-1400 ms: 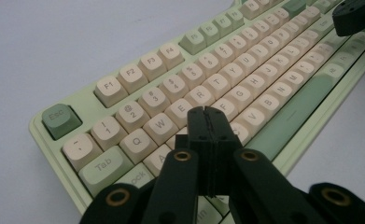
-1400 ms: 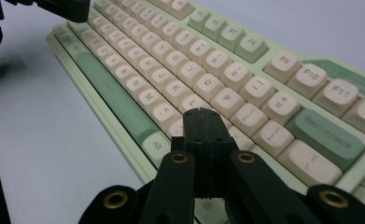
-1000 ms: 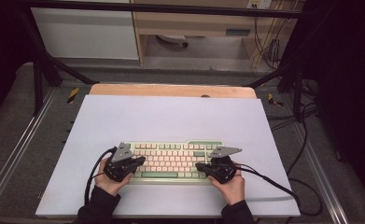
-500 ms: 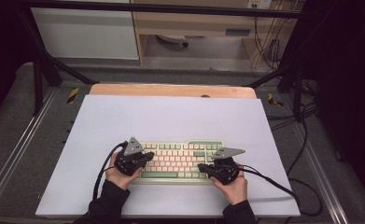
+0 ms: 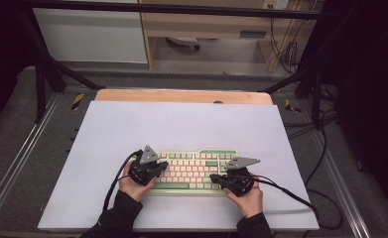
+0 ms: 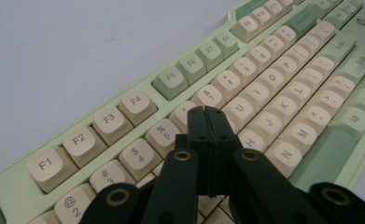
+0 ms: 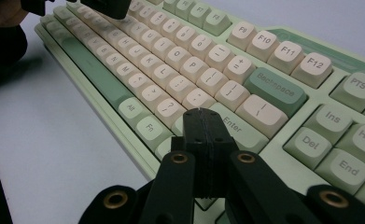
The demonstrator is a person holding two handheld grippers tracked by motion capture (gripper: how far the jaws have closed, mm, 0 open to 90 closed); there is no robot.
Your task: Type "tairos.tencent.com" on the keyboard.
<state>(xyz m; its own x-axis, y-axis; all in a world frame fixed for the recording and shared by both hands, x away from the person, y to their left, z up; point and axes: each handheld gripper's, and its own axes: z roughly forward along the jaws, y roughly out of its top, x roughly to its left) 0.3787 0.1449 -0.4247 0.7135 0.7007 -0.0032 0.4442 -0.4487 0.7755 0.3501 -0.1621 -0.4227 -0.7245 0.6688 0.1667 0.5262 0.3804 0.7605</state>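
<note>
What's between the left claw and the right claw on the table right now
The middle of the keyboard: in the high view its cream letter rows run from the left claw to the right claw, with nothing else lying on that stretch.

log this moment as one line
left gripper: shut, over number row | right gripper: shut, by enter key | keyboard: flat on table
</note>
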